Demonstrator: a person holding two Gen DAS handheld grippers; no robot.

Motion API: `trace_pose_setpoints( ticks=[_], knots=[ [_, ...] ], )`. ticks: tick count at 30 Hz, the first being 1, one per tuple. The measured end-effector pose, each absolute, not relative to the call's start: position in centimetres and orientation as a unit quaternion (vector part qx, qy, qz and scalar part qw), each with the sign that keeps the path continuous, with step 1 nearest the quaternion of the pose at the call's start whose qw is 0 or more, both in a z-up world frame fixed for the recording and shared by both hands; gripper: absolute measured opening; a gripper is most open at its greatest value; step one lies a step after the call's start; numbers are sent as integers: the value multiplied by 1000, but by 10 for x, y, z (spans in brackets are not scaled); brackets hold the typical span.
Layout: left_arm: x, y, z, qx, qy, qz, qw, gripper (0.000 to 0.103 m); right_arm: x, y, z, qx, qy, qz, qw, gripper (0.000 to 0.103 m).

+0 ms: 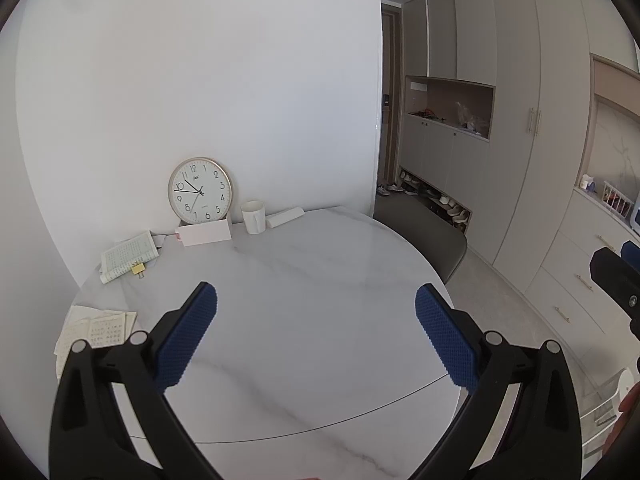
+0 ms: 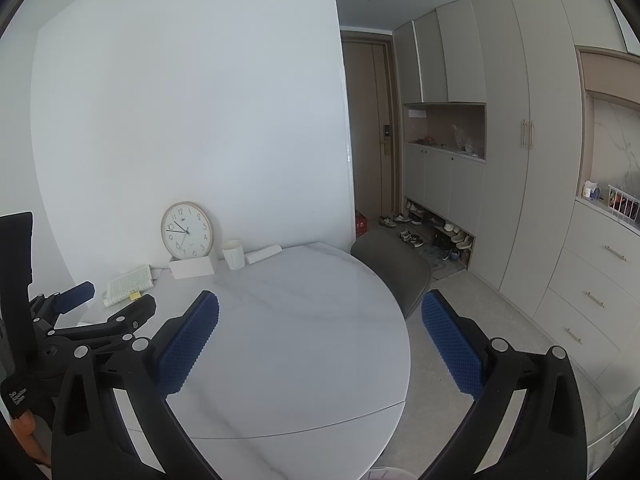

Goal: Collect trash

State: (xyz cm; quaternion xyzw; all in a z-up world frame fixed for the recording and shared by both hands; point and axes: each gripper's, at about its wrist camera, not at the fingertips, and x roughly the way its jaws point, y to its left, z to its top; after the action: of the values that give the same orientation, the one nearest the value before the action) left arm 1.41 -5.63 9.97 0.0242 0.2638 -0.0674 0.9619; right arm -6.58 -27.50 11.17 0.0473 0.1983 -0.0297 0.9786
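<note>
Marble table (image 1: 304, 280) lies below both hand-held grippers, left (image 1: 316, 332) and right (image 2: 320, 340), each spread wide, holding nothing.

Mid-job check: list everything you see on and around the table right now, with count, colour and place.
Round marble table: one, white with grey veins, centre.
Round wall clock: one, white face, gold rim, leaning on the wall at the table's back.
Paper cup: one, white, right of the clock.
Flat card box: one, pale pink, in front of the clock.
Long white box: one, right of the cup.
Open printed book: one, cream, table's left.
Loose printed sheets: a few, cream, table's left edge.
Grey chair: one, behind the table.
Shoes: several pairs, low cabinet shelf.
Left gripper: blue pads, open, empty.
Right gripper: blue pads, open, empty.
</note>
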Motion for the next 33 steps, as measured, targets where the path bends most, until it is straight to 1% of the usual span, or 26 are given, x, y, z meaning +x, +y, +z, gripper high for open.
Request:
trace_pose_setpoints(
  ticks=[33],
  knots=[
    [14, -58, 95, 28, 261, -67, 963, 95, -63, -272, 108, 48, 202, -30, 978, 101]
  ],
)
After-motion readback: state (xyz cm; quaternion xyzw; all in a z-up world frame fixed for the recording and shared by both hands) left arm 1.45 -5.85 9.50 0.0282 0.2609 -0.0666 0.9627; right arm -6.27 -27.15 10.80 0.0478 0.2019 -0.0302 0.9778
